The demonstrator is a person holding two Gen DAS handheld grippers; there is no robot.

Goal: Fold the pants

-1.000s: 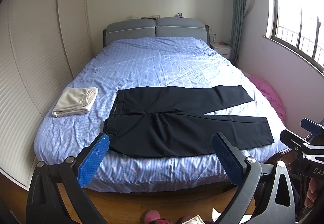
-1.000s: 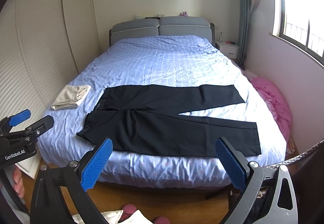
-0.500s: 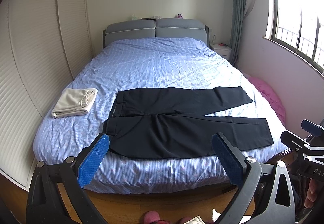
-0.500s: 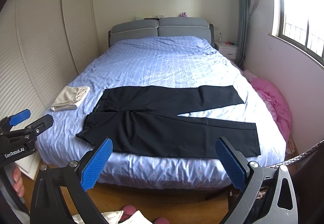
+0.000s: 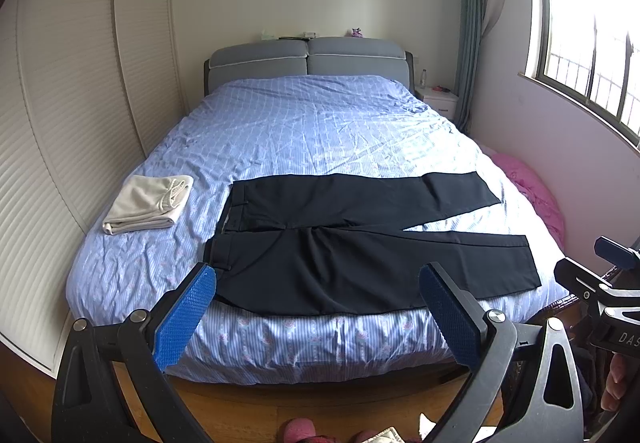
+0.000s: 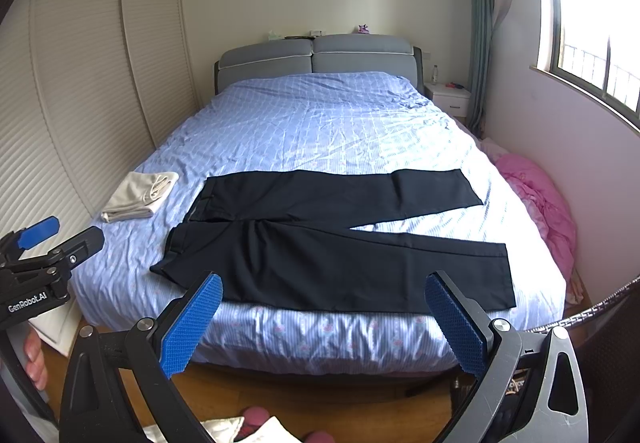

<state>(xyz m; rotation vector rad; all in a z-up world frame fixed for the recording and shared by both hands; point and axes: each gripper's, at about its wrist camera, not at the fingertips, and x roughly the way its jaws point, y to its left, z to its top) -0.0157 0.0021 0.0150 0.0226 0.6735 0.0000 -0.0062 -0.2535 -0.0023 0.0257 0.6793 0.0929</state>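
Black pants lie flat on the blue bed near its foot edge, waistband to the left, both legs spread out to the right. They also show in the right wrist view. My left gripper is open and empty, held above the floor just short of the bed's foot edge. My right gripper is also open and empty, in the same stance. Each gripper appears at the edge of the other's view: the right one, the left one.
A folded cream garment lies on the bed's left side. The bed has a grey headboard. White wardrobe doors stand on the left. A pink heap and a nightstand sit to the right.
Both views have shifted very slightly; the pants sit a little lower in frame. Both grippers stay open and nothing on the bed has moved.
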